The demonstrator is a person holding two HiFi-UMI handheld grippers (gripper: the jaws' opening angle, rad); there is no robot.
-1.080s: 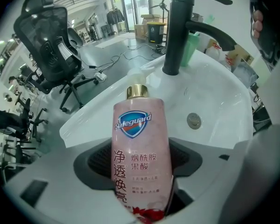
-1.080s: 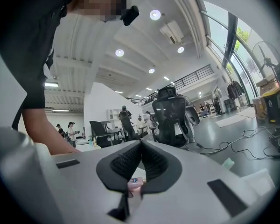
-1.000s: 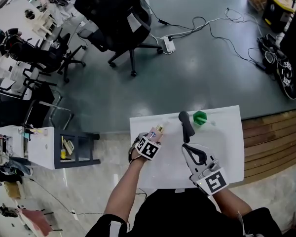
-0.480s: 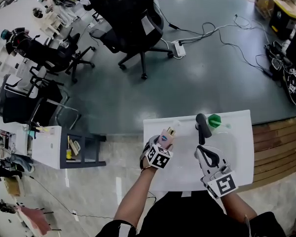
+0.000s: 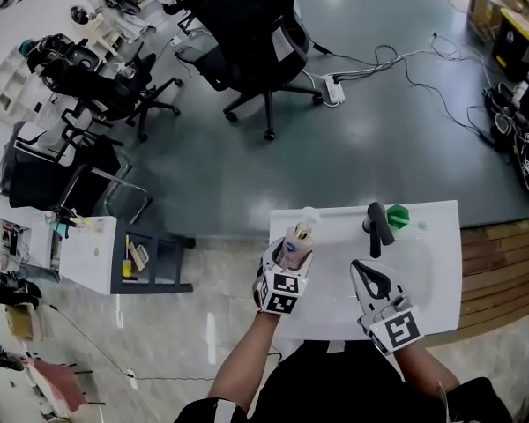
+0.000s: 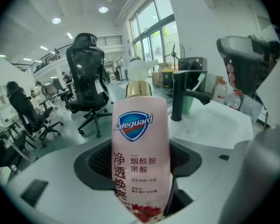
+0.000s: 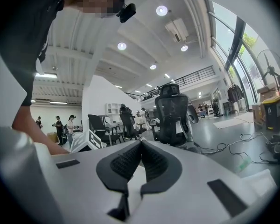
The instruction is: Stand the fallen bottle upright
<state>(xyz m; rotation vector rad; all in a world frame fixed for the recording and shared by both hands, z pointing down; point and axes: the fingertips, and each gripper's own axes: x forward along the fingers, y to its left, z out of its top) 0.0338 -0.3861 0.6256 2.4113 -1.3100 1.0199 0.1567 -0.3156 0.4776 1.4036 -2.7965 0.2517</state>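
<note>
Left gripper view: bottle is clamped upright in left gripper jaws. Right gripper jaws are closed, empty. Set-down pending: base must be seated flat on tabletop.

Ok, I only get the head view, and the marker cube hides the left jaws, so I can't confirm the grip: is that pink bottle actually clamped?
Observer: Yes. The left gripper view shows the left gripper with a pad against each side of the pink pump bottle.
Operator: Can you read its print? It's too small for me.
Observer: Yes, the front faces that camera: Safeguard, above Chinese characters.
Operator: And the right gripper, anything caught in it?
Observer: No. The right gripper view shows the right gripper with its jaws closed together and nothing between them.
</note>
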